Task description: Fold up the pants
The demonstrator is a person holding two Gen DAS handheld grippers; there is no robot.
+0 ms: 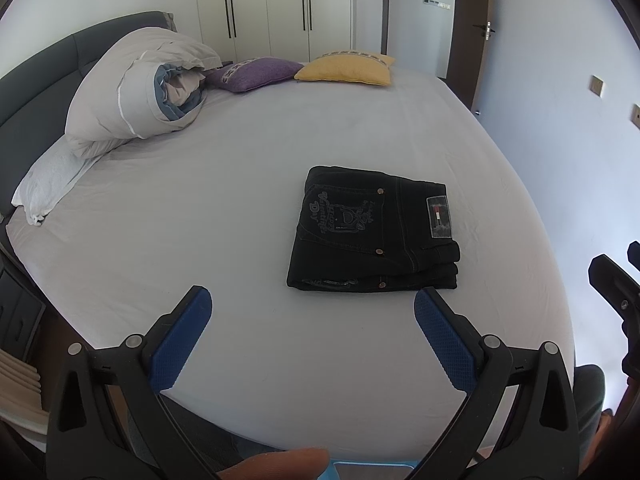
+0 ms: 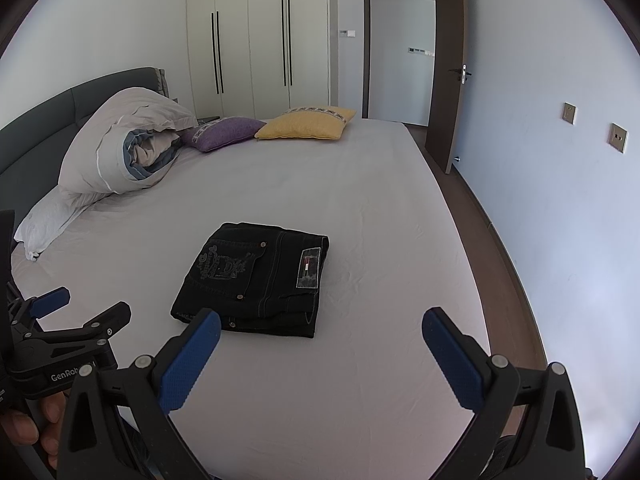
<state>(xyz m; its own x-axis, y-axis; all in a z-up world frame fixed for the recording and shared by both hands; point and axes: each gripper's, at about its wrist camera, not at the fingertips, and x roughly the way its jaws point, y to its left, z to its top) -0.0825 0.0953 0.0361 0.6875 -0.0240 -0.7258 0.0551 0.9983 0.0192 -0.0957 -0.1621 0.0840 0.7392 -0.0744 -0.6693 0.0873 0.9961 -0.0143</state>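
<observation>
My black denim pants lie folded in a compact stack on the pale grey bed sheet. My left gripper and right gripper hover spread wide, empty; a careless brush could undo the folds.

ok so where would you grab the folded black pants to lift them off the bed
Grip the black pants at the near stacked edge, where every layer ends together, coming in low from the front. The left gripper and right gripper are open and facing that edge; pinching all layers should keep the fold on the bed.
</observation>
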